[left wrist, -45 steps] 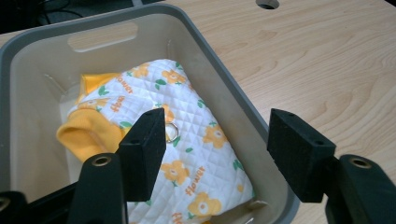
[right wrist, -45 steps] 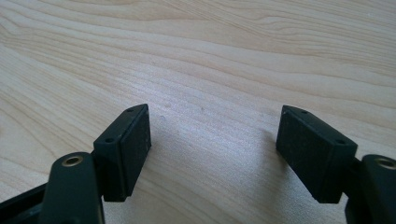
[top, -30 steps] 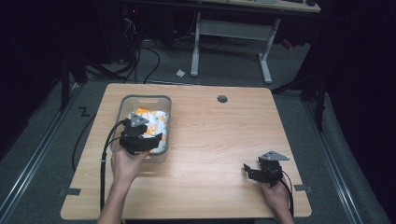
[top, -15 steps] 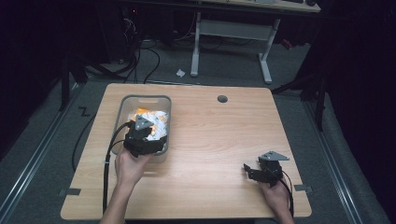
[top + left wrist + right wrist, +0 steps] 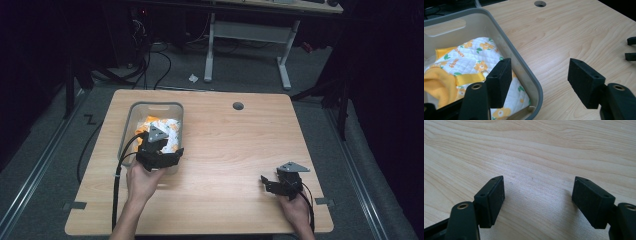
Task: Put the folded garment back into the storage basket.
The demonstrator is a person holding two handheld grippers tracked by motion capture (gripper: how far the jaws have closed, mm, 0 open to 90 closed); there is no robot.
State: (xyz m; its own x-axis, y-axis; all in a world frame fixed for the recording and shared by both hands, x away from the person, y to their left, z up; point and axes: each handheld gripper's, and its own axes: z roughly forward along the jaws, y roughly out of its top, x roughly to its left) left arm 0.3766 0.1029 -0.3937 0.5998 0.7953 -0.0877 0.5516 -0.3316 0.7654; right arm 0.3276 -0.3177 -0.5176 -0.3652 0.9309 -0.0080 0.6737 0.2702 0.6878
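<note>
The left gripper [image 5: 537, 80], jaws wide and empty, straddles the bin [image 5: 524, 65] wall; the flowered cloth [image 5: 471, 57] lies left of them.

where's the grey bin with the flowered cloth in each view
High view: the grey bin sits on the table's left side, under the left gripper.
Left gripper view: left half, its rim curving past the near jaw.
Right gripper view: bare wood between the jaws.
Shared landmark: round table hole.

The table [image 5: 225, 150] is brightly and evenly lit against a nearly black room, with soft shadows beneath the jaws, whose nearest parts seem slightly blurred.
</note>
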